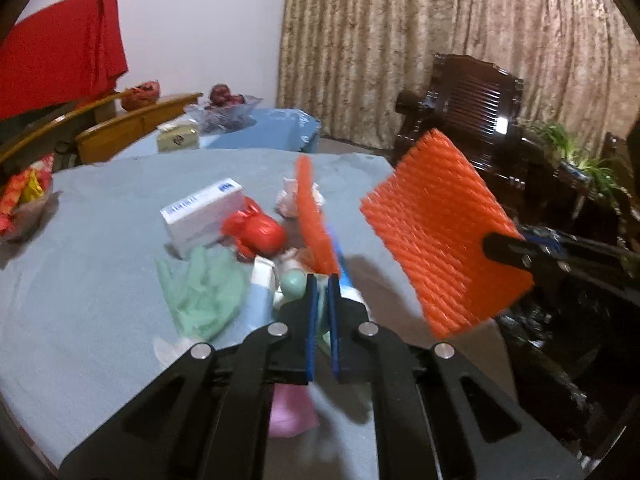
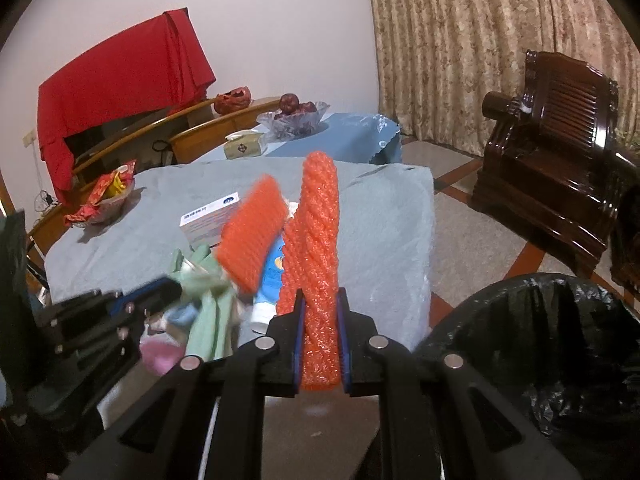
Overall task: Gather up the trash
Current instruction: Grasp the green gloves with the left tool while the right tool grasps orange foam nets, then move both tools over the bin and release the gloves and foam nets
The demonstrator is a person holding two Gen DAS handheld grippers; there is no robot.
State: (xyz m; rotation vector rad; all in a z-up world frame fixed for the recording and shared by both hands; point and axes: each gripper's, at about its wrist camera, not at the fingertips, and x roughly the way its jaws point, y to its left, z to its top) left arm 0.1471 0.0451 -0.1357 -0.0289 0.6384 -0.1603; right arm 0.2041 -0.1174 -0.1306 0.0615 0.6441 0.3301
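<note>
Each gripper holds an orange foam fruit net. My left gripper (image 1: 322,280) is shut on one net (image 1: 314,216), held edge-on above the trash pile; it also shows in the right wrist view (image 2: 254,236). My right gripper (image 2: 320,300) is shut on the other net (image 2: 318,248), held upright past the table's right edge; in the left wrist view that net (image 1: 444,232) is seen flat. On the grey-blue table (image 1: 92,240) lie a white box (image 1: 204,216), a red bag (image 1: 256,234), a green glove (image 1: 204,292), a tube (image 2: 272,276) and pink paper (image 1: 290,412).
A bin with a black bag (image 2: 552,344) stands on the floor at the right, beside the table. A dark wooden armchair (image 2: 552,168) is further right. A snack bowl (image 2: 106,200) sits at the table's far left. A fruit bowl (image 2: 294,118) and tissue box (image 2: 244,146) are on the table behind.
</note>
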